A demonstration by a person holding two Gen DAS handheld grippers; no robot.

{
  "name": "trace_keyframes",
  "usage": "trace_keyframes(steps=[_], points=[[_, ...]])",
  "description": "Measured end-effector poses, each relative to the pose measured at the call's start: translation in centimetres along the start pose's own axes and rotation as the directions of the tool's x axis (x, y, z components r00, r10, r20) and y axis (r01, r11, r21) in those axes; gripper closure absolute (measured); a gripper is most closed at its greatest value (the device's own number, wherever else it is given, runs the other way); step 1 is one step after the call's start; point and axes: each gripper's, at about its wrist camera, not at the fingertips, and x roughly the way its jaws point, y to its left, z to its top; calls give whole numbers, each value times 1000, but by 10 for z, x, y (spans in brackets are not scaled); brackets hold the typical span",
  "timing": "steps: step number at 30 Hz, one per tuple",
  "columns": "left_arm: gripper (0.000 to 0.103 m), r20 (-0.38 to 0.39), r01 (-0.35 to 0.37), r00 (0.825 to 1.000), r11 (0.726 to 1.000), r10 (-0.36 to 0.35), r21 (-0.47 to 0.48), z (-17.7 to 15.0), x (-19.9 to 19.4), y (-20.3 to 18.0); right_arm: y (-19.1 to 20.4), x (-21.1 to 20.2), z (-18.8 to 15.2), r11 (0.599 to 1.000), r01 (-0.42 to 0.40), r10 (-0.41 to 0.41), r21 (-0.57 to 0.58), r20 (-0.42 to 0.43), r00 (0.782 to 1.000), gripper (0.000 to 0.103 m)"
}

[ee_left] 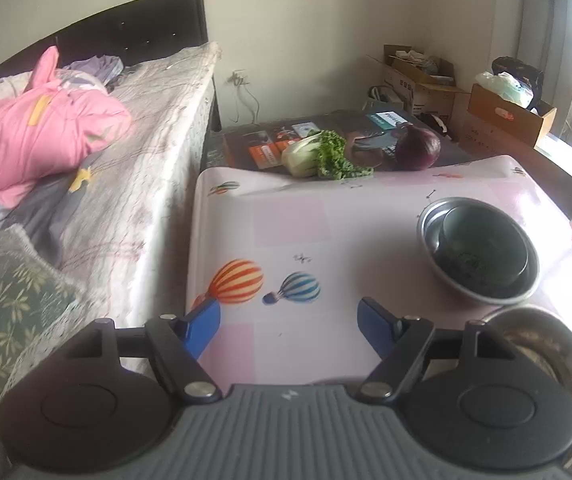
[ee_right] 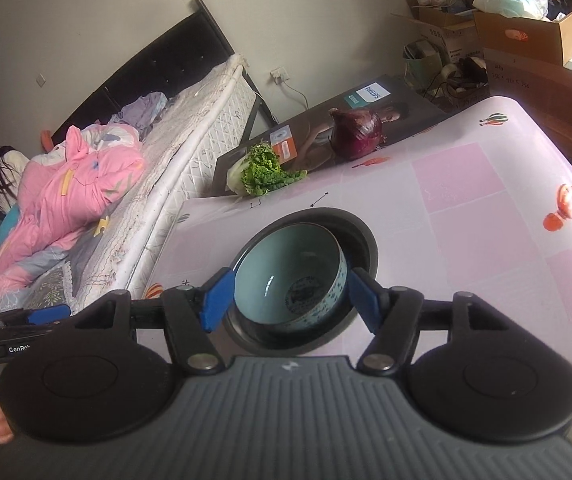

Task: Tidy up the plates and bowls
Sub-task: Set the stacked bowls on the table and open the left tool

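Now the ceramic bowl sits tilted inside a wider metal dish on the desk, which wears a pink cloth printed with balloons. The right gripper hangs just over it, released, its blue pads either side of the bowl at 9 and 3 o'clock without pressing on it. The left gripper is released too, with nothing between its pads, only bare cloth. From that gripper the nested bowl and dish lie toward 2 o'clock, well apart, and another metal bowl sits close at 3 o'clock by its right arm. Toward 12 o'clock, at the desk's far edge, a leafy cabbage and a red onion rest against a printed box. A bed with pink bedding runs along the left.
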Motion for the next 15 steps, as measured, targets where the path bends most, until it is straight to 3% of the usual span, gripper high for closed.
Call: trace_keyframes(steps=[7, 15], points=[[24, 10, -3, 1000, 990, 5, -143, -71, -34, 42, 26, -53, -62, 999, -37, 36, -19, -15, 999, 40], [24, 16, 32, 999, 977, -30, -211, -126, -47, 50, 66, -72, -135, 993, -121, 122, 13, -74, 990, 40]])
